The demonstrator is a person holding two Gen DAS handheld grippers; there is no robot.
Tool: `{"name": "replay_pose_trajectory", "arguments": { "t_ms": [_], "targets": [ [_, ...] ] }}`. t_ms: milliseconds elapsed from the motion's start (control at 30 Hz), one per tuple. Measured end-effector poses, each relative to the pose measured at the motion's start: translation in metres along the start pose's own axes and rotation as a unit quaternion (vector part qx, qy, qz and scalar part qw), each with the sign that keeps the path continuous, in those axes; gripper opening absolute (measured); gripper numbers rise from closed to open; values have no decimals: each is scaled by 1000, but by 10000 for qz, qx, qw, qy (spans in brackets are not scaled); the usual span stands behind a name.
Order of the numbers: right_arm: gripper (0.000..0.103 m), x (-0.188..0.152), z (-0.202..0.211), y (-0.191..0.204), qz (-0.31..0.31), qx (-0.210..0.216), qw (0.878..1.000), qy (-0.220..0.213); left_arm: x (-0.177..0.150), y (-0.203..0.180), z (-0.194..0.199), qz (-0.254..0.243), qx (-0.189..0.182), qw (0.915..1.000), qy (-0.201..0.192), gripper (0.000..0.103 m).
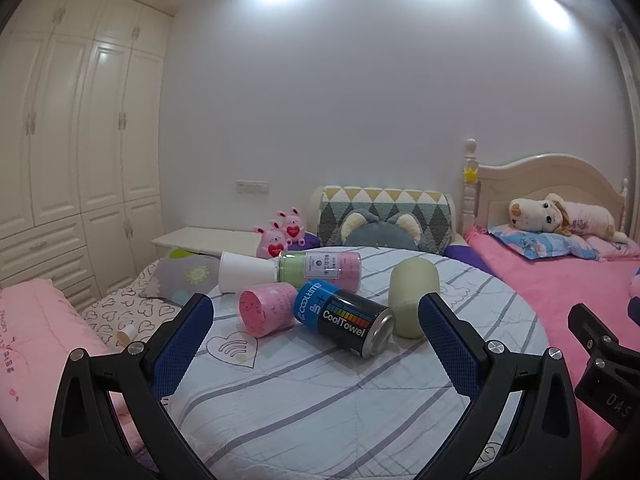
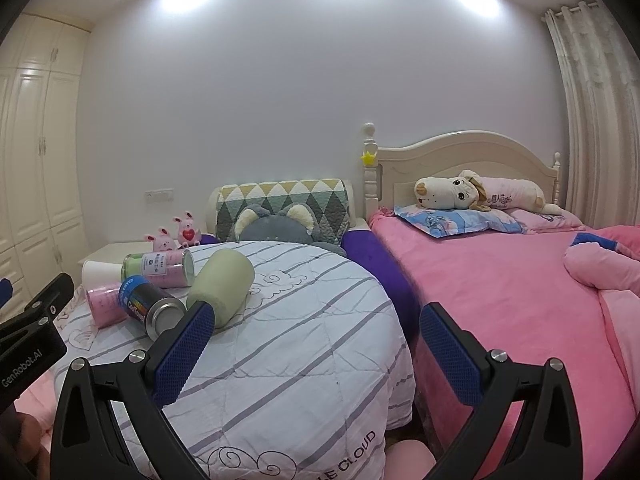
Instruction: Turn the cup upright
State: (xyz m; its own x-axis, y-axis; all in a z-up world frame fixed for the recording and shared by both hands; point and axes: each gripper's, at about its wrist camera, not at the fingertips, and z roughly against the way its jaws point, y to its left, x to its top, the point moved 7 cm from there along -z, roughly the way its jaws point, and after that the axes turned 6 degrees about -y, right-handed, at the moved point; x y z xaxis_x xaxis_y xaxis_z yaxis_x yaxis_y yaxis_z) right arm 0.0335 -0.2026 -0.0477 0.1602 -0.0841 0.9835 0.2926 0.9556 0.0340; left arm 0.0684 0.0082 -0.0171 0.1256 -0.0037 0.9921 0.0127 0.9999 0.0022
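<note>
A white paper cup (image 1: 240, 273) lies on its side at the back left of the striped quilt (image 1: 320, 400), mouth to the left. It also shows in the right wrist view (image 2: 100, 271). My left gripper (image 1: 316, 332) is open and empty, short of the pile. A pale green cup (image 1: 414, 296) lies tipped, also in the right wrist view (image 2: 222, 284). My right gripper (image 2: 316, 340) is open and empty, its left finger near the green cup.
A pink cup (image 1: 266, 308), a CoolTowel can (image 1: 344, 316) and a green-pink bottle (image 1: 320, 270) lie in a cluster. Pink bed (image 2: 500, 300) to the right with a plush dog (image 2: 460, 194). Wardrobe (image 1: 60, 140) on the left.
</note>
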Motion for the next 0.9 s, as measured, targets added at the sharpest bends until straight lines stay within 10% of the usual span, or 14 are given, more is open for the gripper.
{"name": "replay_pose_trajectory", "arguments": {
  "t_ms": [900],
  "targets": [
    [103, -3, -2, 11, 192, 105, 9997, 100, -6, 5, -5, 19, 31, 9999, 113, 103]
  ]
}}
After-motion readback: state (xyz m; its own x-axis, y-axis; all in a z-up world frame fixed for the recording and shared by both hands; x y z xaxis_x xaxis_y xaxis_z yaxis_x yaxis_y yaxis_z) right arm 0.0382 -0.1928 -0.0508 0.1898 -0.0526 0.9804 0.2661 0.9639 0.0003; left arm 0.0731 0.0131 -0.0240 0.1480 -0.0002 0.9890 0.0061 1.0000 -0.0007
